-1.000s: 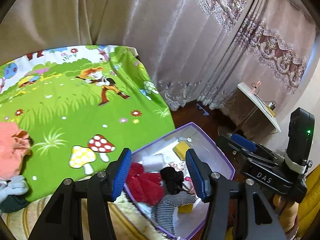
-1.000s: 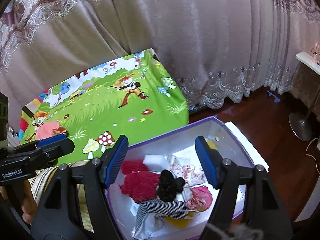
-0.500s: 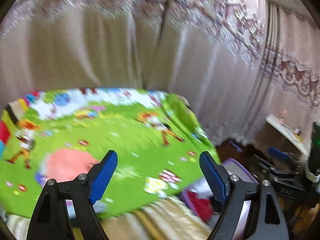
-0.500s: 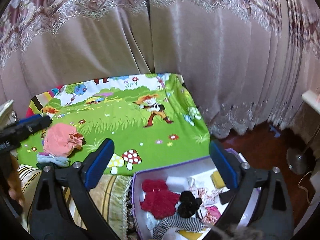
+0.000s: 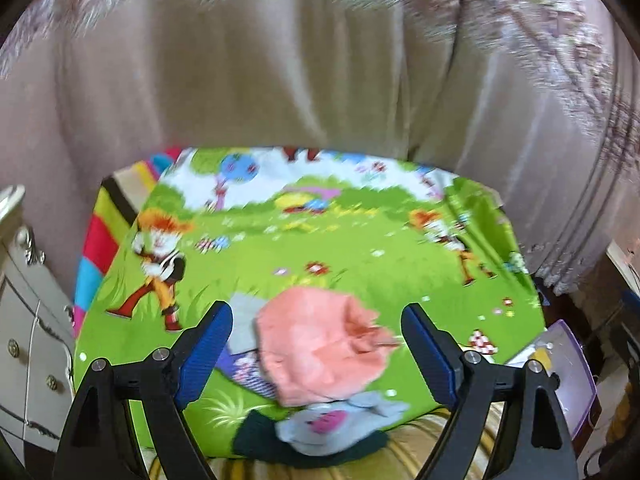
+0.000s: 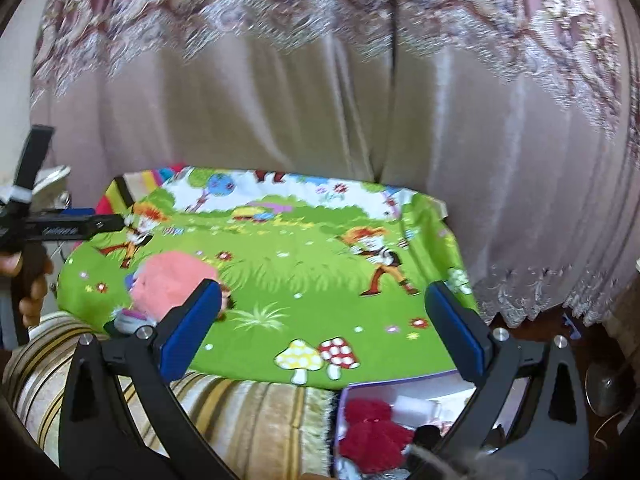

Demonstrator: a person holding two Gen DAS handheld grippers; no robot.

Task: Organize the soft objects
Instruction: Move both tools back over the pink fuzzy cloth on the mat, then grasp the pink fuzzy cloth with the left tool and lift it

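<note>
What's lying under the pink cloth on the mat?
Under the pink cloth a grey piece and a patterned purple-and-white piece stick out on its left; a grey sock and a dark garment lie at its near edge. How far they run underneath is covered.

Left gripper [image 5: 316, 354] fingers [image 5: 204, 354] wide apart, just opened further, nothing between pads. Beyond fingers, on green cartoon mat [image 5: 320, 248]: pink cloth [image 5: 320, 354]; grey sock [image 5: 340, 424] at mat's near edge. Purple box [image 5: 568, 368] right of mat.

No legible text; marking on left claw [image 6: 108, 222] body too blurred.
</note>
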